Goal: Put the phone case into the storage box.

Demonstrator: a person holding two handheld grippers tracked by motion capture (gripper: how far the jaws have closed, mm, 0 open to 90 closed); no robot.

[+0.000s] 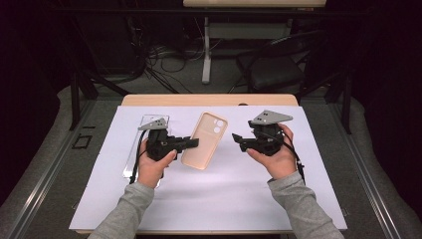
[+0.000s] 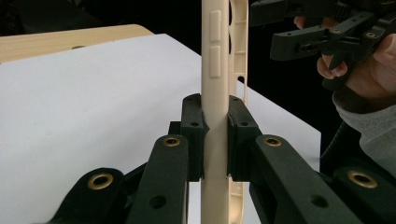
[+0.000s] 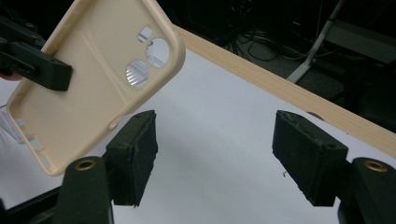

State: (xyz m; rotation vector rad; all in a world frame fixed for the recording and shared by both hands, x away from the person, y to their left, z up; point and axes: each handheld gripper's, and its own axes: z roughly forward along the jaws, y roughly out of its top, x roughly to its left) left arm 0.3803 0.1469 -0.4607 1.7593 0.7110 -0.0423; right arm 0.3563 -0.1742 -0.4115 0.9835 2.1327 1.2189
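I see a light wooden table [image 1: 209, 99] in the high view, its far edge bare and pale. A large white sheet [image 1: 224, 184] lies flat on it and covers nearly the whole top, reaching close to the near edge. On the sheet's left part I make out a clear, glassy flat piece [image 1: 149, 122] lying lengthwise, partly hidden by a hand. Just past the sheet's far edge, a small dark mark [image 1: 243, 104] sits on the wood.

L gripper [image 1: 191, 143] jaws clamped shut; R gripper [image 1: 238, 141] jaws wide apart, pointing toward L.
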